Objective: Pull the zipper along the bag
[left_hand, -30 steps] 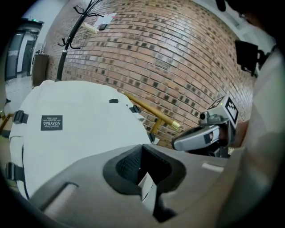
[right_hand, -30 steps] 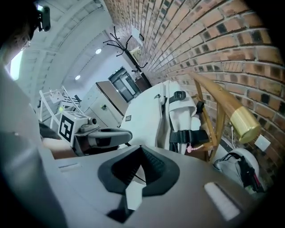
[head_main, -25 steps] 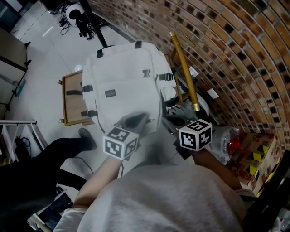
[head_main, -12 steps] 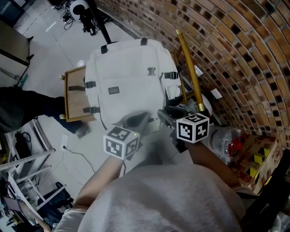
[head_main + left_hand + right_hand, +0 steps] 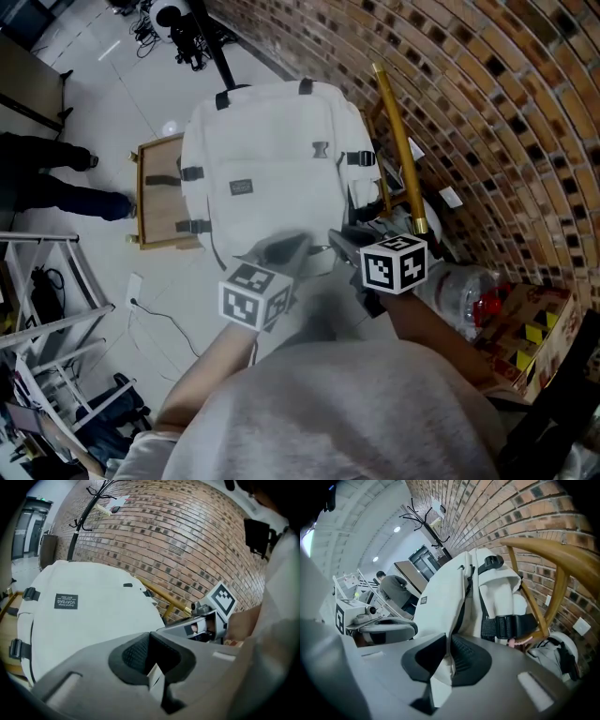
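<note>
The left gripper (image 5: 279, 249) is nearly shut, its jaws pinching a small white tab (image 5: 154, 678) at the bag's near edge. This is probably the zipper pull, though the view is too tight to be sure. To do this step well, pull the tab along the line of the teeth rather than away from the bag, slowly and evenly, so the slider does not snag cloth.

The white backpack (image 5: 272, 159) stands upright on a wooden chair (image 5: 150, 202) against the brick wall (image 5: 487, 112), front panel facing the person. It is pale canvas with black strap buckles and a small dark label. The fabric looks soft and likely to bunch.

The right gripper (image 5: 343, 240) is closing its jaws on a fold of white fabric (image 5: 442, 679) at the bag's side. It should hold this fold taut against the pull.
</note>
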The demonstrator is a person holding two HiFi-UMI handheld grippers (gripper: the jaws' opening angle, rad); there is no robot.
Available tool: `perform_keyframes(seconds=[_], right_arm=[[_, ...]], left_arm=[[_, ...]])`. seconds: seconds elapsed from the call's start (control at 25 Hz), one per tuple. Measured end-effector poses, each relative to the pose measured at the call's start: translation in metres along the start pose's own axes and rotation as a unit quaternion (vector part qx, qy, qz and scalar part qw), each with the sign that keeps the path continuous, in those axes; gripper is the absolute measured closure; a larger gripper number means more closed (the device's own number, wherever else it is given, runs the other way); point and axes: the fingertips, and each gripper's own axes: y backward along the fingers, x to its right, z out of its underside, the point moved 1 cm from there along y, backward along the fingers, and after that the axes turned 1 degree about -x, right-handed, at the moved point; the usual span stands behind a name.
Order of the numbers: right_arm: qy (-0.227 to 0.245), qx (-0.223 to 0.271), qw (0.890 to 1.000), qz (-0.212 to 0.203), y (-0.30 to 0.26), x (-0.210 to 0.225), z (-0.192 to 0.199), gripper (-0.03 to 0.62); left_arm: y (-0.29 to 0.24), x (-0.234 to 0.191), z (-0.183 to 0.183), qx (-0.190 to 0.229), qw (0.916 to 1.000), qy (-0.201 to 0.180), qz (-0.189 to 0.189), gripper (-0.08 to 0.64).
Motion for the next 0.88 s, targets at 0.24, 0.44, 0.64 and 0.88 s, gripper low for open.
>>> perform_keyframes(seconds=[0.24, 0.44, 0.64, 0.88], right_arm=[[0.015, 0.000, 1.000, 0.019, 0.002, 0.000, 0.000, 0.565], [0.019, 0.003, 0.999, 0.029, 0.003, 0.001, -0.003, 0.566], [0.022, 0.004, 0.999, 0.033, 0.004, 0.000, -0.004, 0.568], [0.026, 0.003, 0.999, 0.036, 0.005, -0.001, -0.003, 0.568]], left_arm=[[0.003, -0.006, 0.004, 0.001, 0.9999, 0.009, -0.010, 0.551], [0.005, -0.010, 0.006, 0.001, 0.9998, 0.010, -0.020, 0.552], [0.009, -0.013, 0.009, 0.000, 0.9996, 0.011, -0.028, 0.552], [0.014, -0.016, 0.012, 0.002, 0.9991, 0.020, -0.038, 0.554]])
